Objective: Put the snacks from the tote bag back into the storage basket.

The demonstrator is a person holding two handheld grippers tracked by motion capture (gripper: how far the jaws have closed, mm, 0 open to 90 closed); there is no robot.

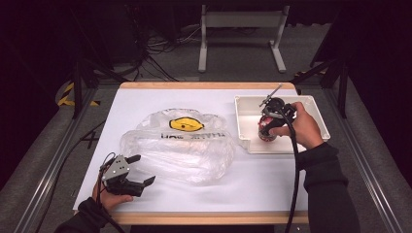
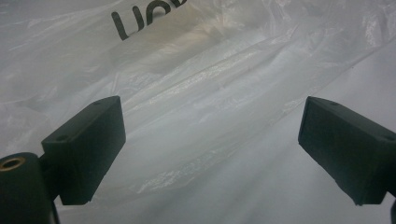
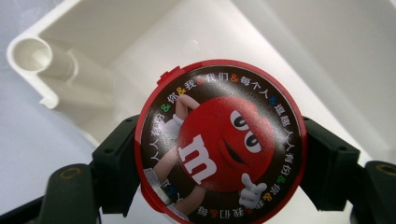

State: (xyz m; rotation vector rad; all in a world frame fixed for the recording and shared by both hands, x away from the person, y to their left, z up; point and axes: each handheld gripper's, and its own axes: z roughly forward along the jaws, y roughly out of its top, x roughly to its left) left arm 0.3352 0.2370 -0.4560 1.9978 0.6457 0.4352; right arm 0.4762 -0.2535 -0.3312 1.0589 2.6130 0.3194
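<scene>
My right gripper (image 1: pixel 268 127) is shut on a red candy canister (image 1: pixel 267 130) and holds it upright inside the white bin (image 1: pixel 315 110) at the table's right. In the right gripper view the canister's round lid (image 3: pixel 220 142), with a red cartoon candy figure on it, sits squeezed between both black jaws, above the bin's floor (image 3: pixel 154 56). My left gripper (image 1: pixel 139 170) rests open at the near left of the table, its fingertips at the edge of a clear plastic bag (image 1: pixel 180 145). In the left gripper view the bag (image 2: pixel 201 79) lies spread beyond the wide-apart jaws.
The bag carries a yellow logo (image 1: pixel 186 124) and dark lettering. The white table (image 1: pixel 262 179) has a wooden rim. A metal frame rail (image 1: pixel 43 170) runs along its left side. A cable (image 1: pixel 295 165) trails from the right gripper over the sleeve.
</scene>
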